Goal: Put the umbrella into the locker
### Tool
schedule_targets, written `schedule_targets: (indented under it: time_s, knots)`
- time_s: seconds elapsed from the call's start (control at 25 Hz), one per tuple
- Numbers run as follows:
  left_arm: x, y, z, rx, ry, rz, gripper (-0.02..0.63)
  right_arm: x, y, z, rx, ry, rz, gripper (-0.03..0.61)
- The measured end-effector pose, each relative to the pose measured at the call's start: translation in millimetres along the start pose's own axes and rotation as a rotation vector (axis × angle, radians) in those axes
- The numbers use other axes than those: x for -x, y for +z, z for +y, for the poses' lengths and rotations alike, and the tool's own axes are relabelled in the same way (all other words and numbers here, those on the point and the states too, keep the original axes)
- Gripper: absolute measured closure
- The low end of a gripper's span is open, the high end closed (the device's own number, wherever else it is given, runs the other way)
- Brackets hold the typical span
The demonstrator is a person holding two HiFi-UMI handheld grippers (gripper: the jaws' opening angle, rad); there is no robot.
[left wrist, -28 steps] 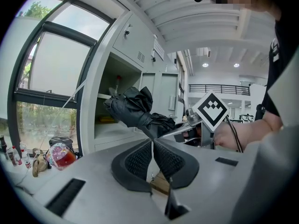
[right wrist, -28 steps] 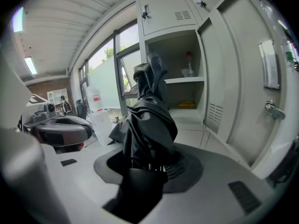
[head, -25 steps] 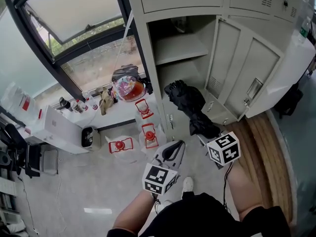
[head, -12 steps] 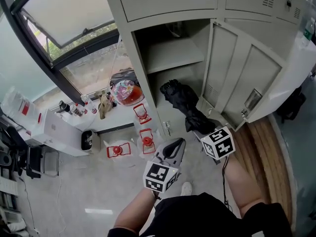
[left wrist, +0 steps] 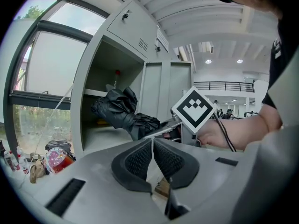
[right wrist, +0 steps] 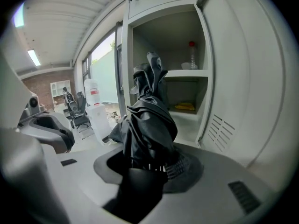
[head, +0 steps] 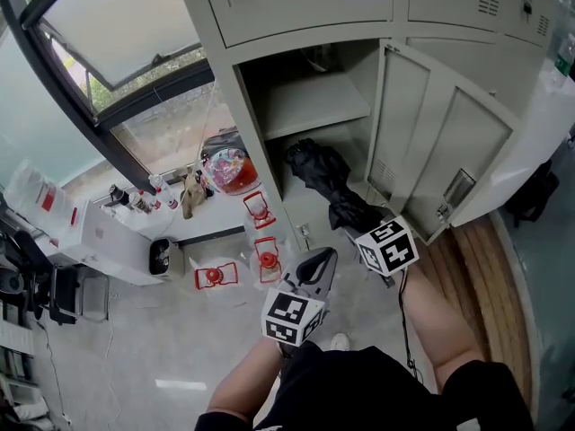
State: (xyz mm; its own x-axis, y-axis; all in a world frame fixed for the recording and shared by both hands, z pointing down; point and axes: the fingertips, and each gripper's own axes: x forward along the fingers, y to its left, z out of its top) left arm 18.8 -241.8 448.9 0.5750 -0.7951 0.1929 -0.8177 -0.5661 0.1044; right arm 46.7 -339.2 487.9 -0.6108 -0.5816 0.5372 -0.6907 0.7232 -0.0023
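My right tool is clamping the folded black umbrella, its far end poking into the locker below the shelf. I'm judging it light, with floppy cloth over a stiff shaft, so I'm gripping the firm core. My left tool is hanging closed, empty.

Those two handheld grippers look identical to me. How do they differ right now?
The right gripper is clamped on the black umbrella; the left gripper is shut on nothing. The right gripper reaches toward the open locker; the left gripper hangs back. Both carry a marker cube.
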Motion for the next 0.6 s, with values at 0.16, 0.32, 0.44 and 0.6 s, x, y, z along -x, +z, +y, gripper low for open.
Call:
schedule_targets:
  time_s: [0.16,0.32,0.44,0.6]
  knots:
    - [-8,1,7,-0.005,-0.006,-0.001,0.594,-13,7,-6,0.022,-0.006,0.009,0.351]
    - [-18,3,19,-0.014,-0.016,-0.008,0.594,-29,16,-15,0.044,-0.026,0.017,0.351]
    - [-22,6,28,-0.022,-0.024,-0.011,0.594,-41,20,-23,0.061,-0.045,0.028,0.351]
    - [-27,12,41,-0.027,-0.034,-0.018,0.594,-57,29,-32,0.092,-0.067,0.047,0.351]
